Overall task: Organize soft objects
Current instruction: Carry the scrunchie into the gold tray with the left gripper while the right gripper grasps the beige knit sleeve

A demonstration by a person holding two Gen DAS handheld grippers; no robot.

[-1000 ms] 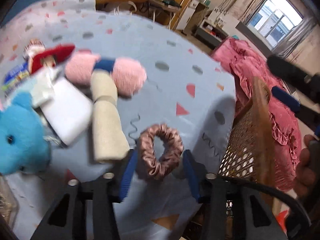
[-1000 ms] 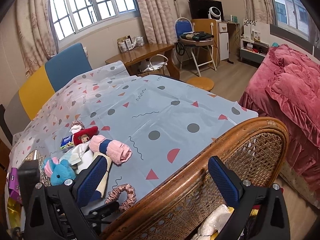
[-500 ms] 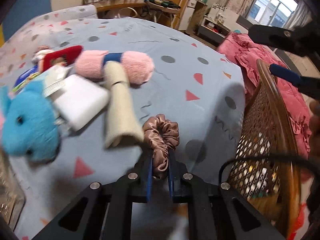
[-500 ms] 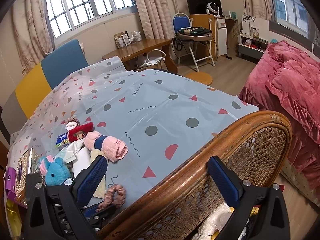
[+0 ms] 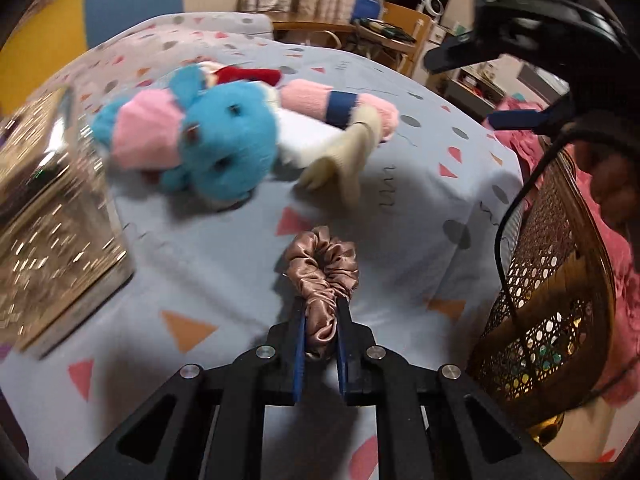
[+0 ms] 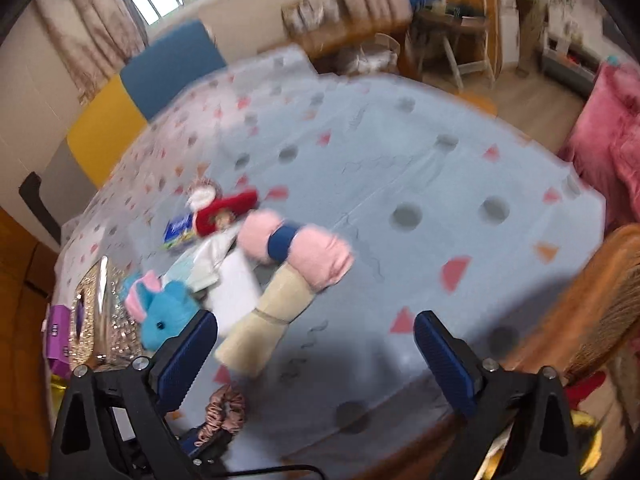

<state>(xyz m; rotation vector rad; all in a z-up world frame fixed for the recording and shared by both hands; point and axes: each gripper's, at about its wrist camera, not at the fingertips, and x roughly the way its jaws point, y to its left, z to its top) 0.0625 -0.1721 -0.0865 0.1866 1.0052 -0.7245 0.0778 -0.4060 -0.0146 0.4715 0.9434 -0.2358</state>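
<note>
My left gripper (image 5: pixel 320 320) is shut on a brown satin scrunchie (image 5: pixel 325 276), pinched between its blue pads just above the patterned tablecloth (image 5: pixel 224 264). The right wrist view shows that scrunchie (image 6: pixel 226 410) low on the left. Further back lie a blue plush toy (image 5: pixel 216 140) with pink ears, a pink rolled towel (image 5: pixel 340 106) with a blue band, a cream rolled cloth (image 5: pixel 344 160) and a red doll (image 6: pixel 224 210). My right gripper (image 6: pixel 316 344) stands open over the cloth near the cream roll (image 6: pixel 268 320), holding nothing.
A wicker basket (image 5: pixel 560 280) stands off the table's right edge, a black cable hanging over it. A glittery box (image 5: pixel 48 216) sits at the left, with a purple pack (image 6: pixel 56 332) beside it. A pink bedspread (image 6: pixel 604 148) lies to the right, chairs behind.
My left gripper closed on the scrunchie and carried it left, toward the plush toy and the glittery box. My right gripper swung from over the basket out above the table.
</note>
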